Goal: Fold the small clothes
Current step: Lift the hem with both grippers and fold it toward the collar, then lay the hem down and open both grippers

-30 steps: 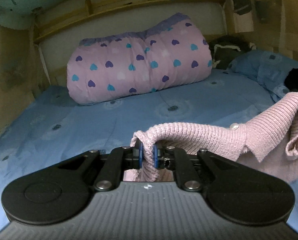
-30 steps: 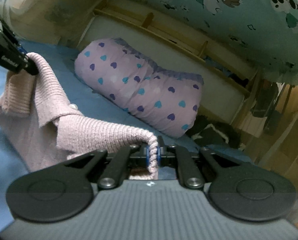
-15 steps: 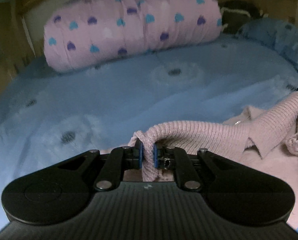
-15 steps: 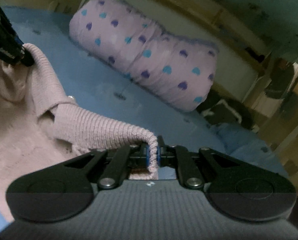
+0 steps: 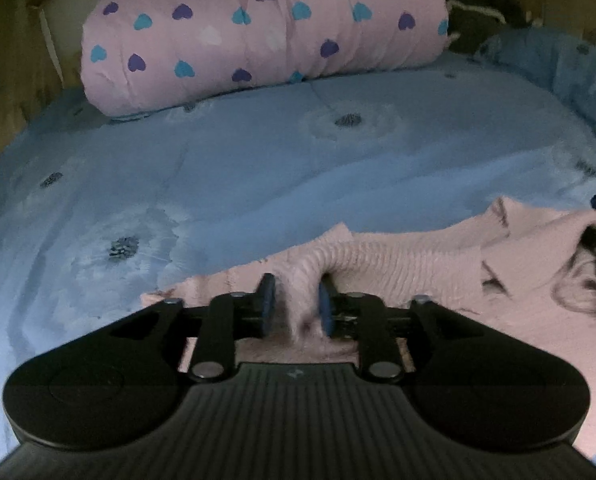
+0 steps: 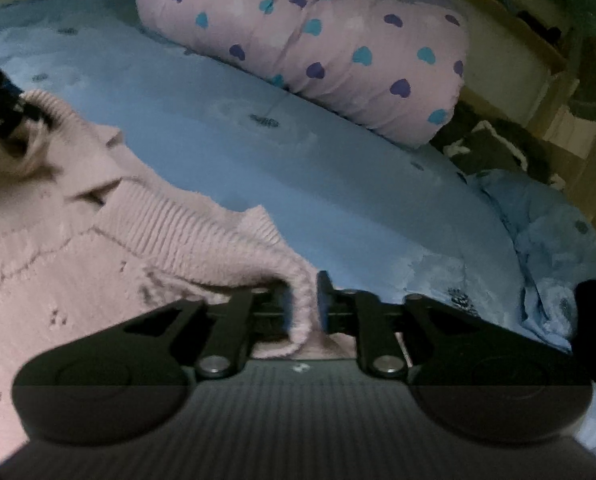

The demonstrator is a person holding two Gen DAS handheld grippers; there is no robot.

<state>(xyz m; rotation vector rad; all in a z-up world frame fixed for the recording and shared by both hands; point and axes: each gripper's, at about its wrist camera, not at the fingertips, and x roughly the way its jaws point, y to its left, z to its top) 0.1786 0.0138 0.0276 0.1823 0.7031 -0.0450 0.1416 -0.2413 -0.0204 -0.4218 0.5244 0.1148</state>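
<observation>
On the blue bedspread (image 5: 257, 168) the pink knit sweater (image 5: 418, 256) lies flat, its ribbed top edge running straight between left gripper (image 5: 293, 308) and right gripper (image 6: 302, 304), both with jaws parted around loose fabric

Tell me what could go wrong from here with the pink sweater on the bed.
1. Both grippers, left gripper and right gripper, stand open with pink sweater fabric between the pads; pulling away could snag the knit and drag it.
2. The collar looks bunched, so a fold might come out uneven.
</observation>
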